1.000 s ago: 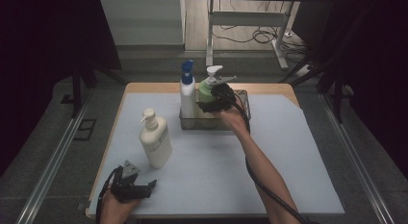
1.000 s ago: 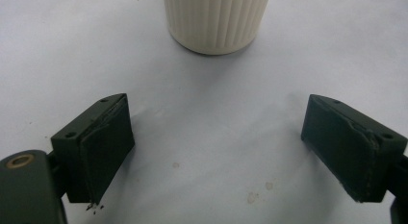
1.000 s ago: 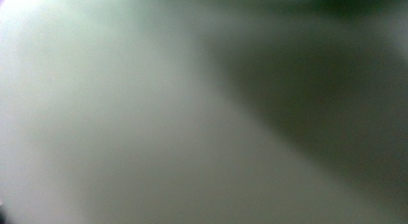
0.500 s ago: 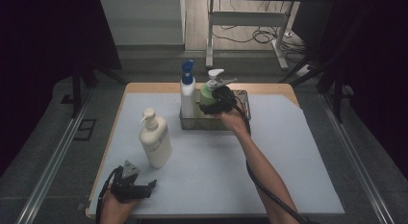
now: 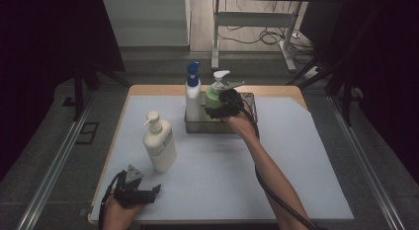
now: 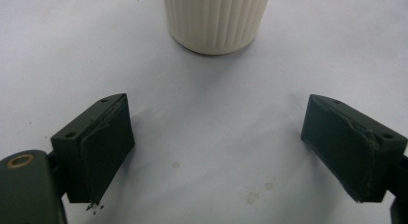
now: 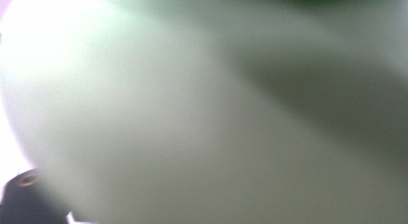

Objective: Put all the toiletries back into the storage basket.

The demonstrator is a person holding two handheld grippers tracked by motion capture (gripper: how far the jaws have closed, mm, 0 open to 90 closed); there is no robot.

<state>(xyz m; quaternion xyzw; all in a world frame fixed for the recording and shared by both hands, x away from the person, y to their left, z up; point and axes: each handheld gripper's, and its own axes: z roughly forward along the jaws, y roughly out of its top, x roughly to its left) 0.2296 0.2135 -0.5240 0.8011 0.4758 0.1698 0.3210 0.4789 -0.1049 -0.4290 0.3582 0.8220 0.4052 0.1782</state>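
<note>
Placement step: right gripper (image 5: 221, 102) at the green pump bottle (image 5: 214, 95), which stands in the wire basket (image 5: 253, 102) beside the blue-capped bottle (image 5: 192, 94). Its jaws have just been opening, bottle between them; whether the pads press on it cannot be told. Left gripper (image 5: 148, 192) rests at the near table (image 5: 296, 156) edge, jaws wide apart and empty, cream pump bottle (image 5: 159, 145) just ahead. Likely next: withdraw the right gripper without tipping the green bottle

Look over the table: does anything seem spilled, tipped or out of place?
Nothing spilled or tipped. The cream pump bottle stands alone on the mat, apart from the tray holding the blue-capped bottle and green bottle.
</note>
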